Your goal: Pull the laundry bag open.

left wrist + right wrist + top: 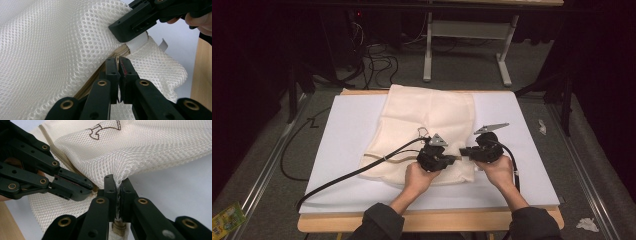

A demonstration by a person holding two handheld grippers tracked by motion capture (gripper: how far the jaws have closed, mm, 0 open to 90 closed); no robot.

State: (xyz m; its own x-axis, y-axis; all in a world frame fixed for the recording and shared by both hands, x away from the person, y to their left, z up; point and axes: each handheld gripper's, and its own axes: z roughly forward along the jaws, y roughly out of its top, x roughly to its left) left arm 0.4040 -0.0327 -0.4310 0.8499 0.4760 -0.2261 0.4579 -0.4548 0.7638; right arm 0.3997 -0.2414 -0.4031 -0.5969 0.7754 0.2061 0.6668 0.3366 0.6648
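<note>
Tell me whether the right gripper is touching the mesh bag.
Touching. In the right gripper view, the right gripper has its jaws shut on a pinched fold of the cream mesh bag, the netting squeezed between the pads with no gap.

Mesh bag (427, 120) on table (347, 150), tools at near edge.

Right tool (118, 188) pinching mesh bag (140, 147) edge.

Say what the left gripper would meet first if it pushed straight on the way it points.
Probably the right gripper, which sits close ahead, clamped on the corner of the mesh bag. The left gripper is itself shut on the bag's zipper edge, so depth is hard to judge.
</note>
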